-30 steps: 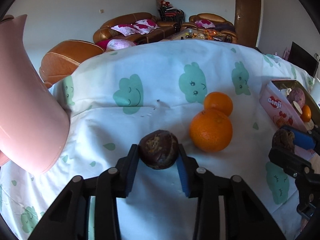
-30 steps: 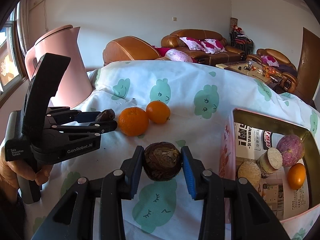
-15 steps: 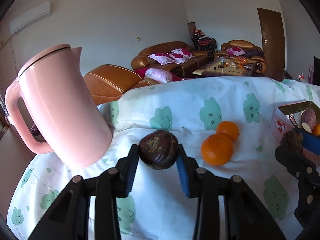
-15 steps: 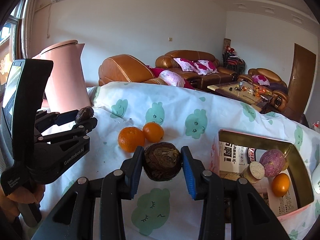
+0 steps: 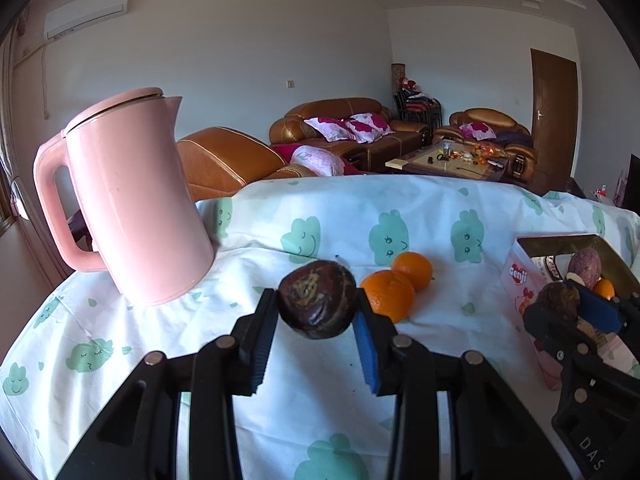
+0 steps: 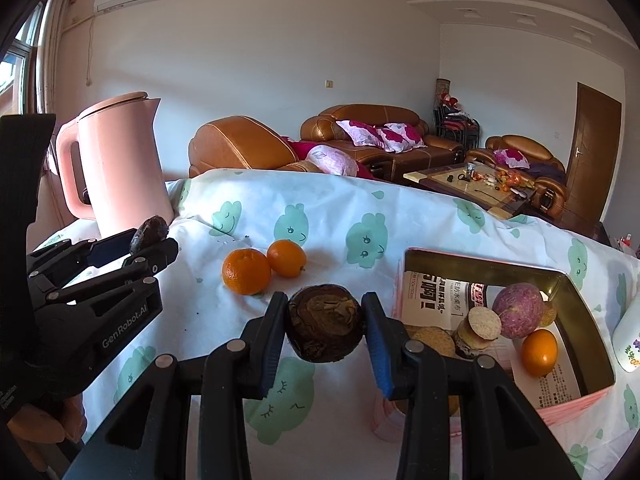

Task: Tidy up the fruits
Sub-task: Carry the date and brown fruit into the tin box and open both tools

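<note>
My left gripper [image 5: 316,320] is shut on a dark brown wrinkled fruit [image 5: 317,305], held above the cloud-print tablecloth. My right gripper [image 6: 325,330] is shut on a second dark brown fruit [image 6: 325,328], just left of the open pink tin box [image 6: 576,404]. In the box lie a purple fruit [image 6: 518,315], a small orange [image 6: 539,352] and a round cut-ended piece [image 6: 484,324]. Two oranges [image 6: 246,271] [image 6: 286,258] sit side by side on the cloth beyond both grippers. In the right wrist view the left gripper [image 6: 154,240] shows at the left with its fruit [image 6: 149,232].
A tall pink kettle [image 5: 132,200] stands at the table's far left corner. A white object [image 6: 630,340] lies at the right edge past the box. Brown sofas and a low table fill the room behind. Printed paper lines the box floor [image 6: 436,292].
Both grippers have lifted with their fruits and tipped upward, showing more of the room. The left one has swung so the kettle stands upright and fully in view.
</note>
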